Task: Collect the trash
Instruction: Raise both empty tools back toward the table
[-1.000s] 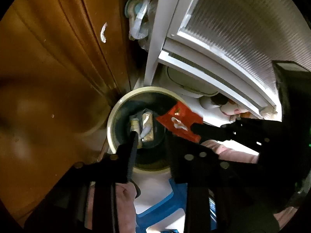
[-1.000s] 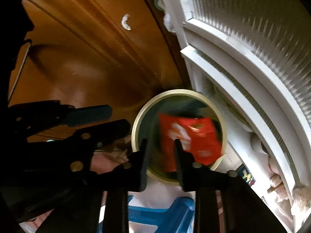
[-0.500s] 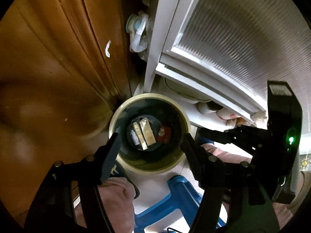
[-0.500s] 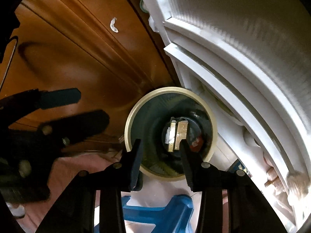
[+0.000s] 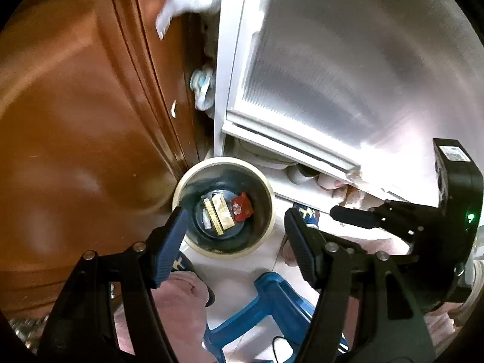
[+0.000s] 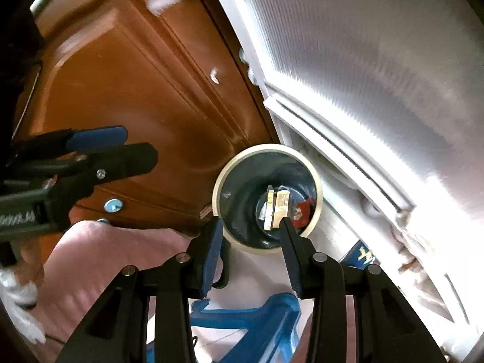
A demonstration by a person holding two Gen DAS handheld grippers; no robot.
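We hold our left gripper [image 5: 234,239] and right gripper [image 6: 251,248] above the round cream-rimmed trash bin [image 5: 178,187], jaws of both released and empty (the red crumpled wrapper [image 5: 242,207] lies at its bottom, beside a tan carton [image 5: 222,211]).

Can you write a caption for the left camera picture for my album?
Open left hand-held gripper above the round bin, where a red wrapper lies beside gold packets.
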